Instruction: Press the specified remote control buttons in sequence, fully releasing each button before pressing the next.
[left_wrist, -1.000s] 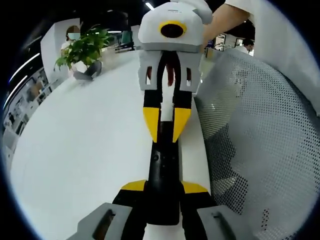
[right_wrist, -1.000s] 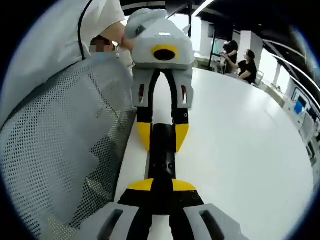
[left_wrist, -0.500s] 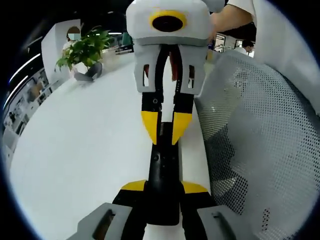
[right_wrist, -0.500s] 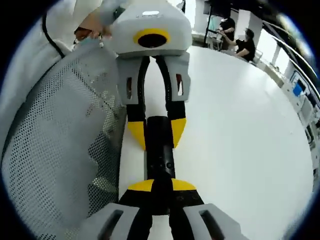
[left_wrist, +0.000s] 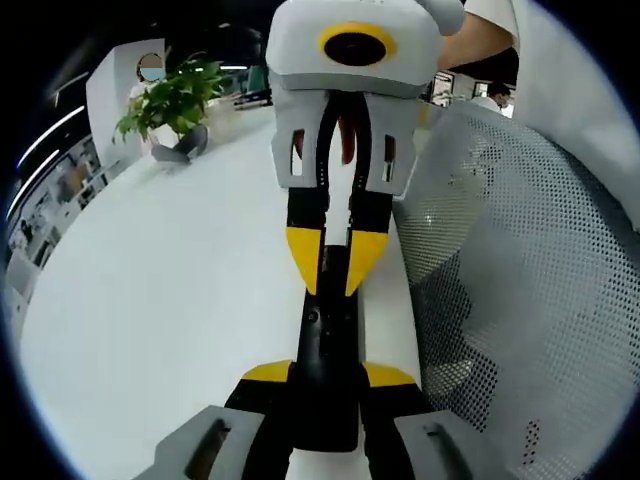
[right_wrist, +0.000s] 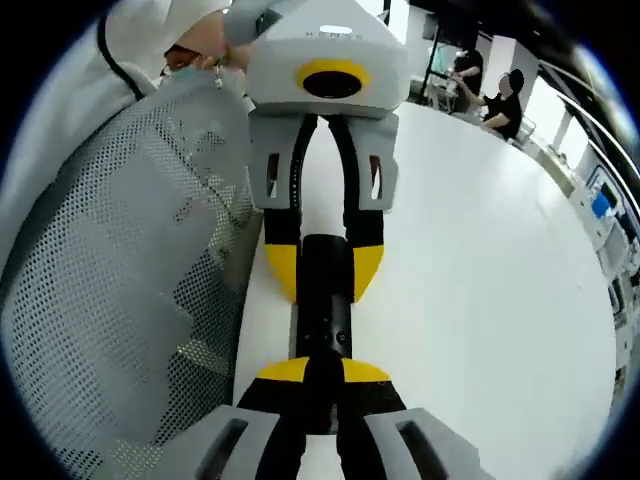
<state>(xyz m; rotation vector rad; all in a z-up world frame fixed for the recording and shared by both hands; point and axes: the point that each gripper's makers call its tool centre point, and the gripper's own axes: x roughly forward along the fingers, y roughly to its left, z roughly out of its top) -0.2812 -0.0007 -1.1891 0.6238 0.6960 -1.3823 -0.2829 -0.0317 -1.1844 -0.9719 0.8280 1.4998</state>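
While clamped end to end by left gripper (left_wrist: 328, 372) and right gripper (right_wrist: 322, 372), remote control (left_wrist: 327, 345) near white table's (left_wrist: 170, 300) edge.

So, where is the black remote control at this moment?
In the left gripper view the remote control lies low in the middle, over the white table, clamped between the left gripper and the right gripper, beside the mesh chair back.

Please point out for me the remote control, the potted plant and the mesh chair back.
remote control (left_wrist: 327, 350): left gripper view, on its black body.
potted plant (left_wrist: 172, 100): left gripper view, on its green leaves.
mesh chair back (left_wrist: 510, 270): left gripper view, on the perforated grey mesh.
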